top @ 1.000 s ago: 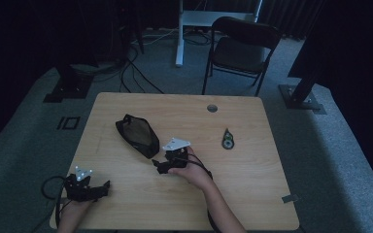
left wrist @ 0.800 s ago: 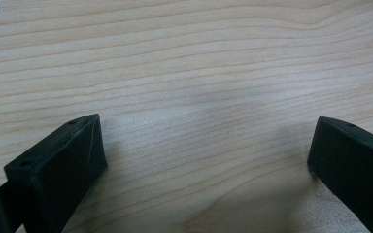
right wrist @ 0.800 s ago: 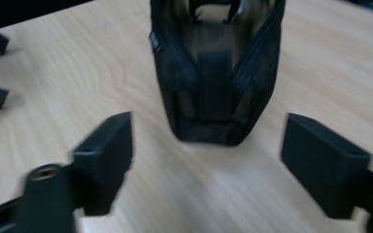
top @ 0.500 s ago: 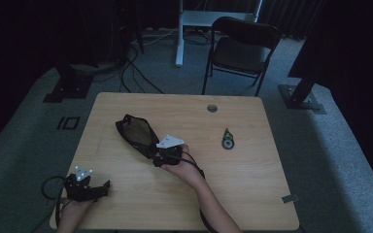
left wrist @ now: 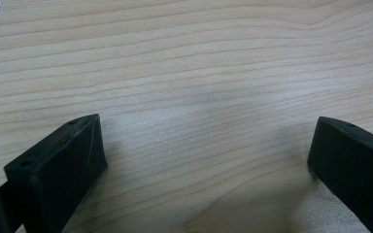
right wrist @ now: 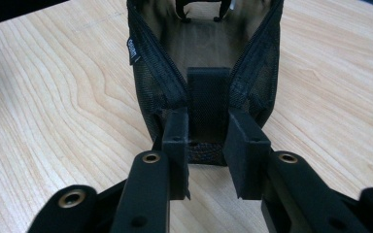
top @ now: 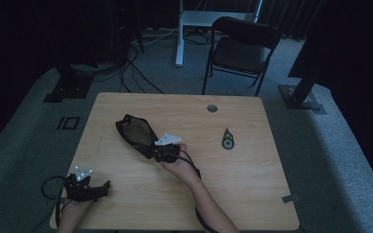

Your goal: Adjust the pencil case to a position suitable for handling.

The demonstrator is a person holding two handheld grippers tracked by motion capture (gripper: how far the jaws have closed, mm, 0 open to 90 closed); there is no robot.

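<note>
The black mesh pouch (top: 137, 134) lies on the wooden table (top: 243, 174), left of its middle, with its near end caught by our right gripper (top: 164, 154). The right gripper view brings us close: the pouch (right wrist: 209, 63) stands open like a trough, its mesh walls rising on either side, and the gripper (right wrist: 209, 141) has just been closing, its two black jaws now pressed on the narrow end of the pouch where a flat black tab sits between them. A small label on the left mesh wall appears there too, though we cannot read it. From the high view we get the wider layout instead: our left gripper (top: 102, 188) rests near the table's front left corner, well apart from the pouch, and a small round dark thing (top: 228, 141) lies to the right of our right hand. The left gripper view gives us its jaws spread wide over bare wood grain (left wrist: 199, 73), nothing between them.
</note>
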